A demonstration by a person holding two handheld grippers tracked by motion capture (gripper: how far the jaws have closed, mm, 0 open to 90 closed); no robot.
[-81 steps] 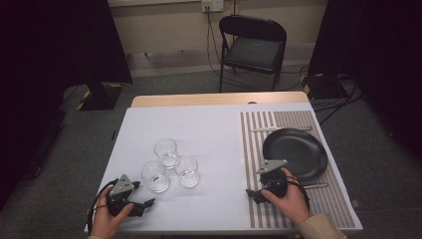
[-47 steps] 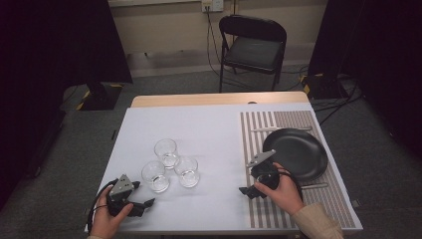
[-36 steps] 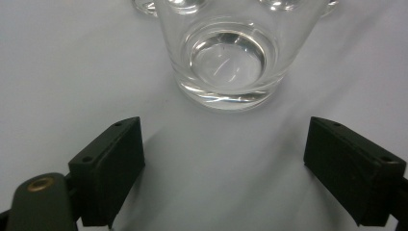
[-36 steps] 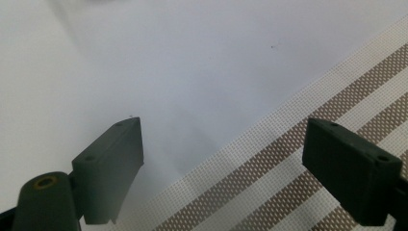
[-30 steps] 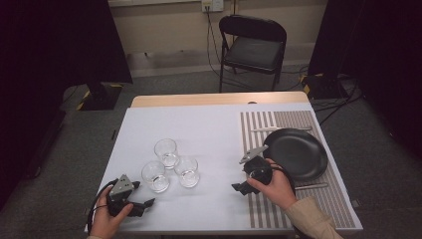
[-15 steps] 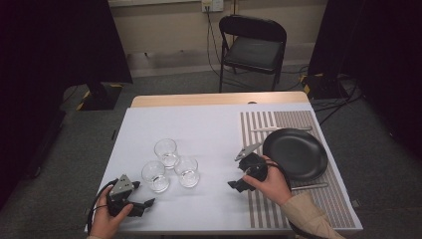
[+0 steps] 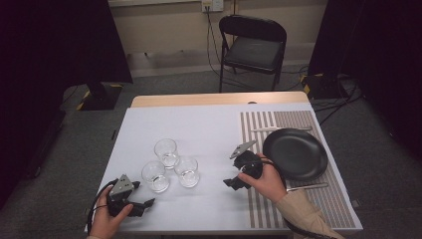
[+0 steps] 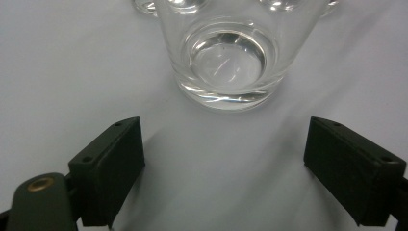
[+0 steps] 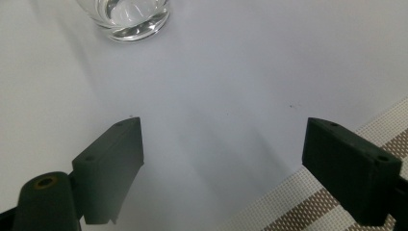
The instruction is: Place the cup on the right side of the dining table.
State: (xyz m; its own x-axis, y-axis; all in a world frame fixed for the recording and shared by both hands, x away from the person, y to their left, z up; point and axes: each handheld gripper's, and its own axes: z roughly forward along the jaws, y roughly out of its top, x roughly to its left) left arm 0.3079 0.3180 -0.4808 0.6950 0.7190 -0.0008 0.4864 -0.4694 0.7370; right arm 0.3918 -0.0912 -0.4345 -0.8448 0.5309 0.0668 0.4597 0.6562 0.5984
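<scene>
The left gripper (image 7: 141,206), resting at the table's near edge, has its jaws spread wide with nothing between them. Just ahead of it stands the nearest of three clear round glass tumblers (image 8: 226,57), apart from both jaws. Farther right, the right gripper (image 7: 233,182) hovers over the white tabletop (image 9: 216,96), jaws likewise spread and empty, pointing toward another clear tumbler (image 9: 127,17). Behind it lies a round black plate (image 7: 296,154) on a striped placemat (image 7: 259,129).
</scene>
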